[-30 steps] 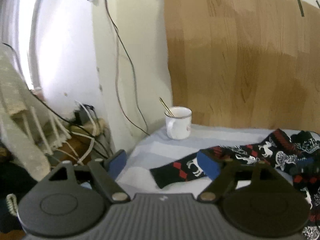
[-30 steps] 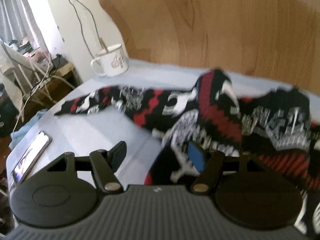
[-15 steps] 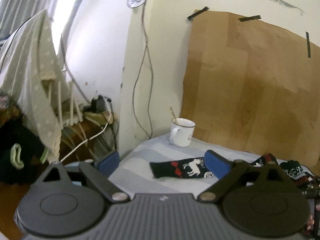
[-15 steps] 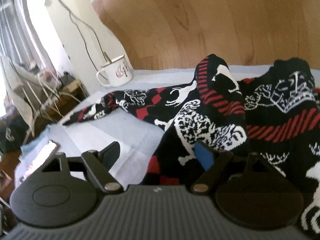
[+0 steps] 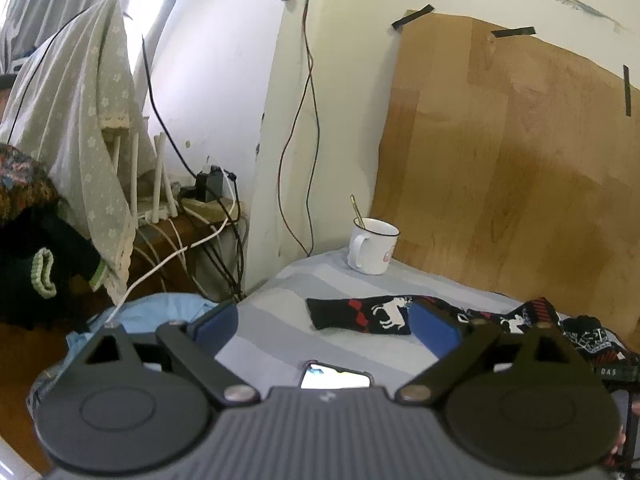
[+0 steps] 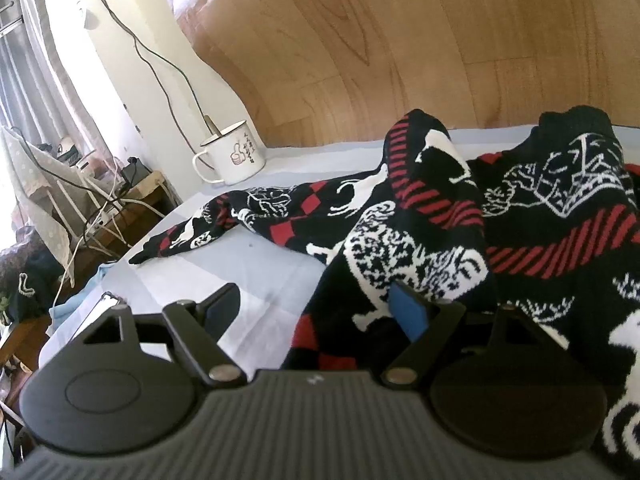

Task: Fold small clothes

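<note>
A black, red and white patterned knit garment point(image 6: 500, 216) lies crumpled on the grey-blue striped bed sheet point(image 6: 256, 276). One sleeve point(image 5: 360, 314) stretches flat toward the left. My left gripper point(image 5: 324, 326) is open and empty, held back from the sleeve end. My right gripper point(image 6: 316, 308) is open and empty, low over the garment's near edge, its right finger point(image 6: 408, 312) against the bunched knit.
A white enamel mug point(image 5: 372, 246) with a spoon stands at the back by the taped wood-look panel point(image 5: 520, 160). A phone point(image 5: 334, 380) lies on the sheet near my left gripper. Cables, a router and a draped cloth point(image 5: 80, 120) are off the bed's left side.
My left gripper has pulled back and up from the sleeve, so the phone and more of the room show. My right gripper has steadied low over the garment. Both stayed open.
</note>
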Motion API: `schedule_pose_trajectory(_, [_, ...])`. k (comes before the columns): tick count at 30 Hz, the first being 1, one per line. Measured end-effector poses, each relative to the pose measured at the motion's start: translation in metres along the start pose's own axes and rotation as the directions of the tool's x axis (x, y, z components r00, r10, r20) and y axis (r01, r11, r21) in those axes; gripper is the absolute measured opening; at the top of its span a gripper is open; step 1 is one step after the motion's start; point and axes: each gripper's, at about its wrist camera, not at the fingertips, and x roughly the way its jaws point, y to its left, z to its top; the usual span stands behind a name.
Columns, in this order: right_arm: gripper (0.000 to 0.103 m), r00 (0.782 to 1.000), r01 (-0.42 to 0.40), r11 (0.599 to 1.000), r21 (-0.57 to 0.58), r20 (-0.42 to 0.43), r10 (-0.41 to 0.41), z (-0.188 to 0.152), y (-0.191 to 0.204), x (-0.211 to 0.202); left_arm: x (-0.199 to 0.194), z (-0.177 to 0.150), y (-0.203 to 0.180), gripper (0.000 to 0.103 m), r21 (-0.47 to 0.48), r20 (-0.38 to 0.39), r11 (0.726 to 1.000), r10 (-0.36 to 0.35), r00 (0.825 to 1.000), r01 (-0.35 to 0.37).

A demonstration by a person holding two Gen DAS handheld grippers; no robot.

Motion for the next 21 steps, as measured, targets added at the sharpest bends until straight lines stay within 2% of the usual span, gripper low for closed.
schedule_pose_trajectory(21, [0.084, 1.0, -0.001, 1.0, -0.002, 0.001, 0.001, -0.0008, 0.0001, -0.0015, 0.0022, -0.008, -0.0008, 0.096, -0.011, -0.019, 1.0, -0.012, 1.0, 0.011])
